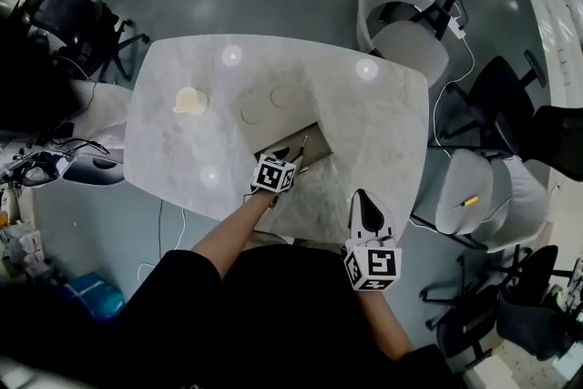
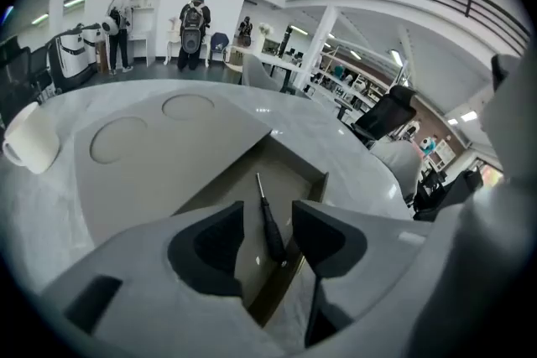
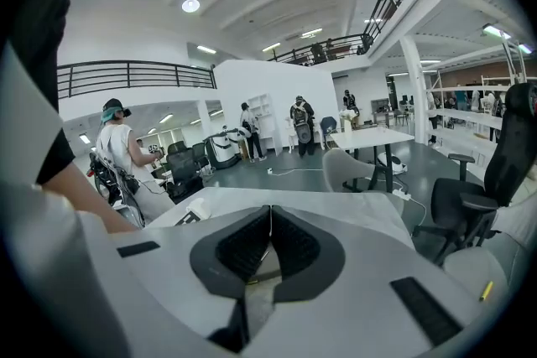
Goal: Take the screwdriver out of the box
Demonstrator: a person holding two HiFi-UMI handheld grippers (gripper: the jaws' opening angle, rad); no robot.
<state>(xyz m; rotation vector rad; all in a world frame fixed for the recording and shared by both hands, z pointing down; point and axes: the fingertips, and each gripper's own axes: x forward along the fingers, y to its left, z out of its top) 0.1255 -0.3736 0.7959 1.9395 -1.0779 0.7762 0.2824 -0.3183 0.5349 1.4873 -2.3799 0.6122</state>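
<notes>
open office hall, pale marbled bench (image 1: 182,150).
head view: the box (image 1: 319,137) lies open near my edge. the left hand-held gripper (image 1: 287,155) is over it, and the right hand-held gripper (image 1: 364,200) is apart at the bench edge.
left gripper view: jaws wide and empty. the screwdriver (image 2: 268,224) lies on the box floor between them, apparently untouched. i judge it best to straddle the dark handle rather than the thin shaft, settle low, then close squarely.
right gripper view: jaws together, holding nothing.
</notes>
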